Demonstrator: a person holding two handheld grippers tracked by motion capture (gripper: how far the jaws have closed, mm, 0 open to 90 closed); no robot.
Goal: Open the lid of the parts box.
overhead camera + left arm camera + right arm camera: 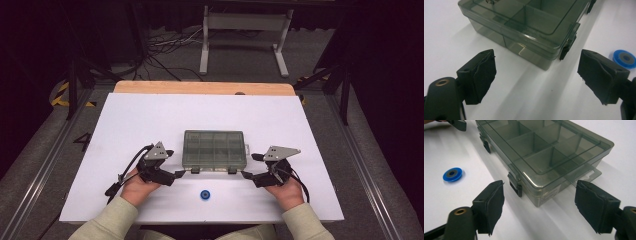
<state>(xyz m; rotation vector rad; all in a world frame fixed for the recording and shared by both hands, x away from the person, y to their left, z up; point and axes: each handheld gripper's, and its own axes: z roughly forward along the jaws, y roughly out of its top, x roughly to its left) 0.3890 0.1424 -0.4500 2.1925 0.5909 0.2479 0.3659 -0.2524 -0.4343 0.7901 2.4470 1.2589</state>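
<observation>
A see-through grey plastic box (214,149) with little compartments sits in the middle of the white table (150,115). Its lid is down, and two small black latches (515,185) sit on the side nearest the person. In the right gripper view a thin clear tab sticks out from one short end of the box.

The left gripper (181,173) is at the near left corner of the box. The right gripper (246,175) is at the near right corner. Each one is in a hand (the sleeves are a pale colour) that comes in from the bottom of the high view.

In the left gripper view, the left gripper (536,72) has its two black jaws wide apart. The corner of the box lies just ahead of them. Nothing is between the pads (484,75), and they touch only air. One latch (567,46) is close to the right jaw.

In the right gripper view, the right gripper (539,205) has its jaws wide apart too. The corner of the box pokes a little way into the gap, but the pads (495,205) do not press on it. So both tongs are open and hold nothing.

A small blue wheel (205,195) with a dark middle lies flat on the table. It is near the front edge, between the two hands, and apart from the box.
</observation>
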